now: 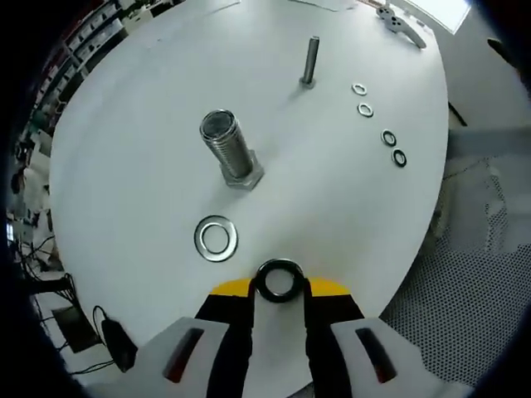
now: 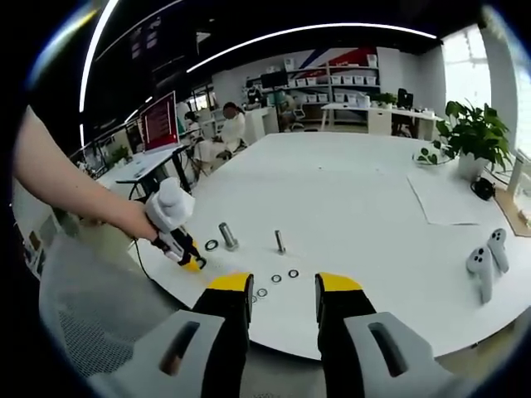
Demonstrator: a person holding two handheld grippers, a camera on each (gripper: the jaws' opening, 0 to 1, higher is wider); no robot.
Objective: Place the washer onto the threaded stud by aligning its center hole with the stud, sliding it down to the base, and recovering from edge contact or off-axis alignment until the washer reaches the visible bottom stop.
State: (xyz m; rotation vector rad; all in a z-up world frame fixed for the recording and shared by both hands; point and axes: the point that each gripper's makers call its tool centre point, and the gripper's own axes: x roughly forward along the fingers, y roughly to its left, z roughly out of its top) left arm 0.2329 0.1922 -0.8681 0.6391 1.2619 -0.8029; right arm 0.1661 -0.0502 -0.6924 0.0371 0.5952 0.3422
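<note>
Your left tongs [image 1: 280,286] pinch a dark washer [image 1: 279,280] between their yellow tips, jaws drawn in to its rim, just above the white counter [image 1: 133,157]. At 10 o'clock from it a larger silver washer [image 1: 216,238] lies flat, and beyond that, toward 11, stands the thick threaded stud [image 1: 228,148] on its hex base. A slimmer bolt [image 1: 310,61] rises at 12, with four small washers [image 1: 379,123] trailing toward 1. Your right tongs [image 2: 282,290] are spread apart, holding nothing, off the counter's near edge.
</note>
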